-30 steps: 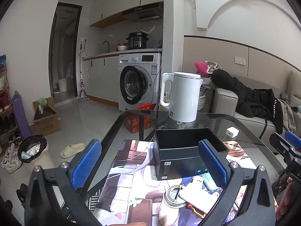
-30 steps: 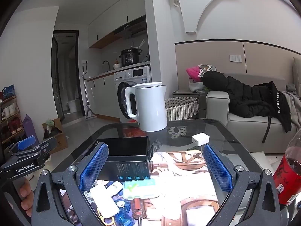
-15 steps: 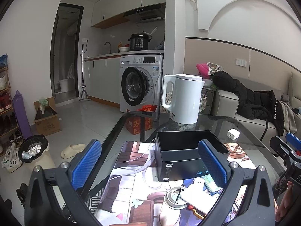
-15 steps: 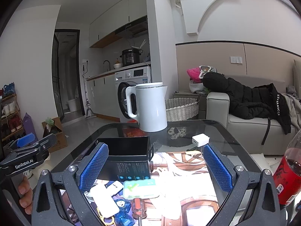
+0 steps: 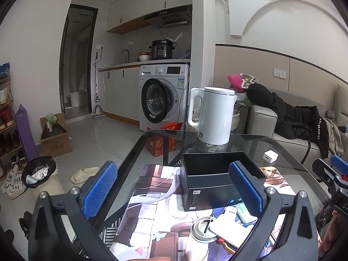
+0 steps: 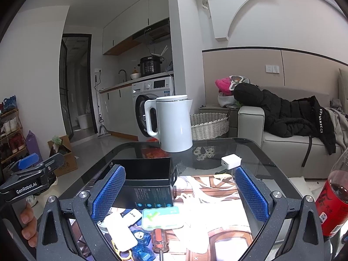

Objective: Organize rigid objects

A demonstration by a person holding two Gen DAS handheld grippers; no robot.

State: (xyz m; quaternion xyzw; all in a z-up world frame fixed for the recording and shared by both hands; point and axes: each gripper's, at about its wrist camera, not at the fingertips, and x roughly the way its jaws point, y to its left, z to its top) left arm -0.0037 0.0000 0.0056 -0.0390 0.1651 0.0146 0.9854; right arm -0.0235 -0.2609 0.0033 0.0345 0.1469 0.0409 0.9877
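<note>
An open black box (image 5: pixel 214 179) stands on the glass table (image 5: pixel 250 145); it also shows in the right wrist view (image 6: pixel 148 184). In front of it lies a heap of small objects: a green case (image 6: pixel 162 217), white flat devices (image 6: pixel 120 231), a screwdriver (image 6: pixel 159 244), a blue item (image 6: pixel 141 251) and a tape ring (image 5: pixel 201 228). My left gripper (image 5: pixel 174 192) is open and empty, held above the table's near left. My right gripper (image 6: pixel 178 192) is open and empty above the heap.
A white kettle (image 5: pixel 214 117) stands at the table's far edge. A white charger (image 6: pixel 230 161) lies right of the box. A red drink bottle (image 6: pixel 332 202) stands at the right edge. A printed mat (image 5: pixel 152 195) covers the near table. A sofa (image 6: pixel 293 143) is behind.
Both grippers have risen and tilted slightly, so the table contents sit a little lower in view. Nothing on the table has moved.
</note>
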